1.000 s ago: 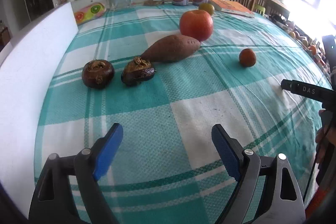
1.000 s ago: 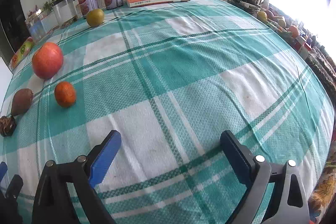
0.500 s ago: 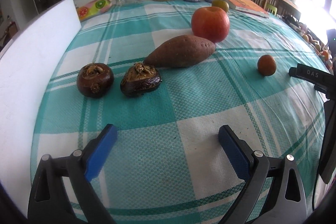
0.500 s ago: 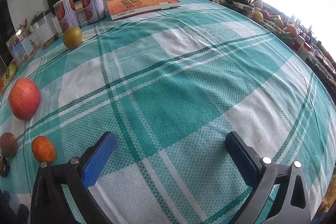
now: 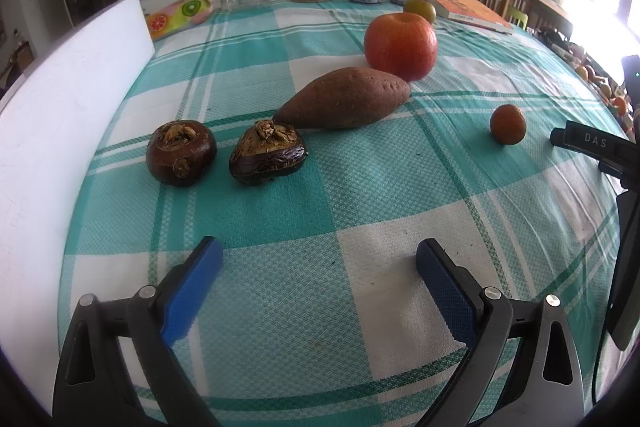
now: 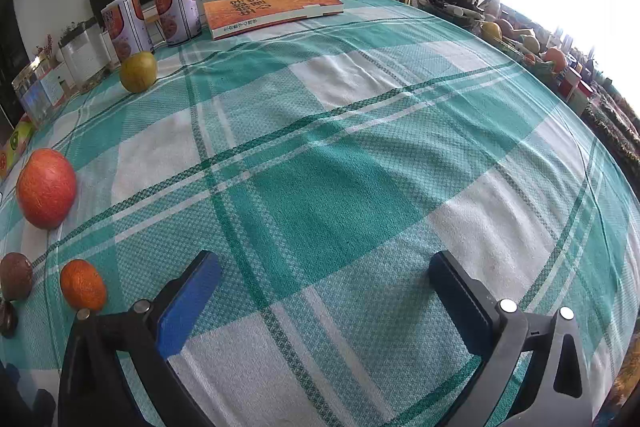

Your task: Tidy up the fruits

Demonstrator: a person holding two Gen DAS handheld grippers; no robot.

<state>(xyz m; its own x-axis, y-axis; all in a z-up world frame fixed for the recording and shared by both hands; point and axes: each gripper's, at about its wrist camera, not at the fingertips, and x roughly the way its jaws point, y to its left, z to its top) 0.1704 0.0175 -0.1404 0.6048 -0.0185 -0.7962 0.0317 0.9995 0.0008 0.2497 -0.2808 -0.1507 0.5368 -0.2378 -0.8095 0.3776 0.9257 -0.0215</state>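
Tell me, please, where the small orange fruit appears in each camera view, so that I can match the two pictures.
Left wrist view: the small orange fruit lies at the right, alone on the cloth, right of the sweet potato.
Right wrist view: it lies at the lower left, just left of the right gripper's blue finger.
Shared landmark: the big red apple, beyond the fruit in both views.

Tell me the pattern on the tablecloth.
The tablecloth is a teal-and-white plaid with thin dark green lines, clearest in the right wrist view.
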